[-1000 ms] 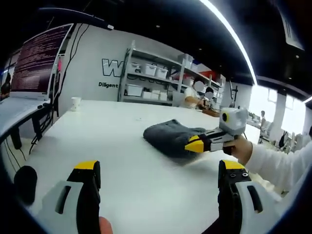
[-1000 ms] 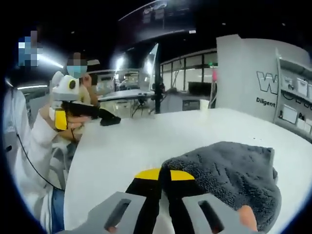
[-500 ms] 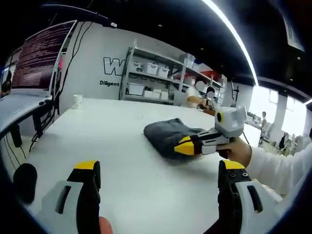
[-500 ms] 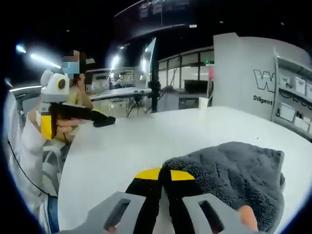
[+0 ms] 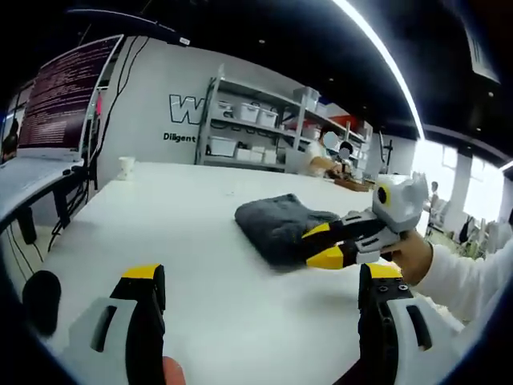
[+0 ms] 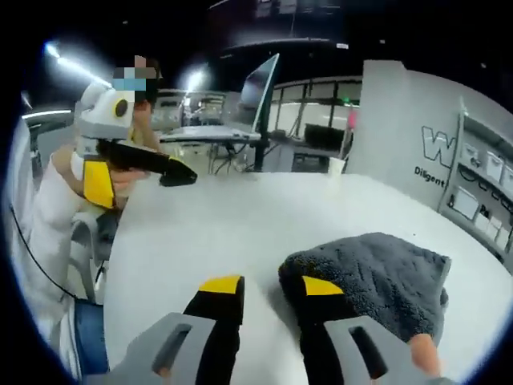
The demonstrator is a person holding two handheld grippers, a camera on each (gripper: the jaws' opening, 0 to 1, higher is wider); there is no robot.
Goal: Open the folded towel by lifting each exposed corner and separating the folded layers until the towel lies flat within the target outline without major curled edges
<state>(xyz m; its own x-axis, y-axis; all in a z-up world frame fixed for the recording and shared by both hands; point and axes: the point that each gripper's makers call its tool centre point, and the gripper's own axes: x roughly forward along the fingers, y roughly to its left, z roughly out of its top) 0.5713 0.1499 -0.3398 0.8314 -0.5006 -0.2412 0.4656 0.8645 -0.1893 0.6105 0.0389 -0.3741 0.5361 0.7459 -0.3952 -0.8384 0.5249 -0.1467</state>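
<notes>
The white table point(image 5: 184, 233) carries little besides the folded towel. At its far edge, near the wall, a small white cup point(image 5: 125, 167) stands, well apart from the towel. Behind the table a metal shelf rack point(image 5: 252, 128) holds white bins, and on the left a monitor point(image 5: 62, 95) with lines of text stands on a second desk. Two people sit at the back beside the shelf. Nothing lies on the table between the grippers and the towel.

The dark grey towel point(image 5: 276, 223) lies folded in a thick bundle toward the right part of the table. In the left gripper view the left gripper point(image 5: 260, 301) hangs above bare table with its jaws spread wide and holding nothing, and the towel is ahead of it and a little to the right. The right gripper point(image 5: 325, 245), held in a hand point(image 5: 413, 257), comes in from the right side, with its yellow tips parted at the near edge of the towel.

In the right gripper view the right gripper point(image 6: 271, 287) has its jaws released: one yellow tip is on the bare table just beside the towel point(image 6: 377, 277) and the other seems to touch the towel's near corner. The left gripper point(image 6: 136, 160) is far to the left, well apart from the towel.
</notes>
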